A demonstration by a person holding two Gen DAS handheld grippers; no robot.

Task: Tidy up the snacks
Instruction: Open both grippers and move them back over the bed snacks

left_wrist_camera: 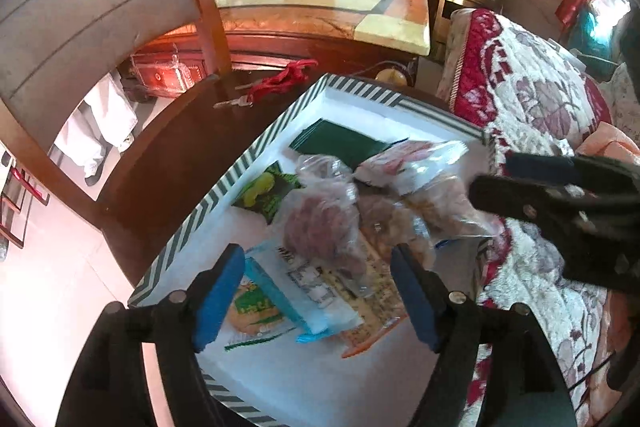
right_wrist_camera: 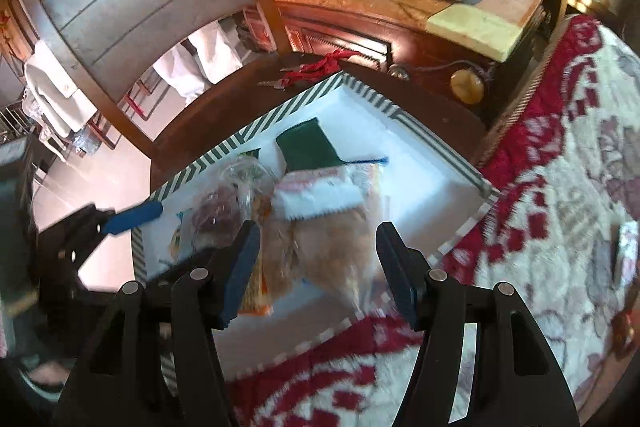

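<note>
The snack bags (left_wrist_camera: 320, 219) lie in the striped box (left_wrist_camera: 188, 223). The left tool (left_wrist_camera: 320, 291) hangs open just above them, holding nothing. The right tool (right_wrist_camera: 316, 267) is open too, bags at its 12 o'clock.

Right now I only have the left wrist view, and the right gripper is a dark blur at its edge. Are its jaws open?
Observer: Yes. The right wrist view shows the right gripper open, nothing pinched, above a clear bag of golden snacks.
Operator: How does my left gripper look from there?
Observer: The left gripper shows there as one blue pad at the left rim of the striped box.
</note>
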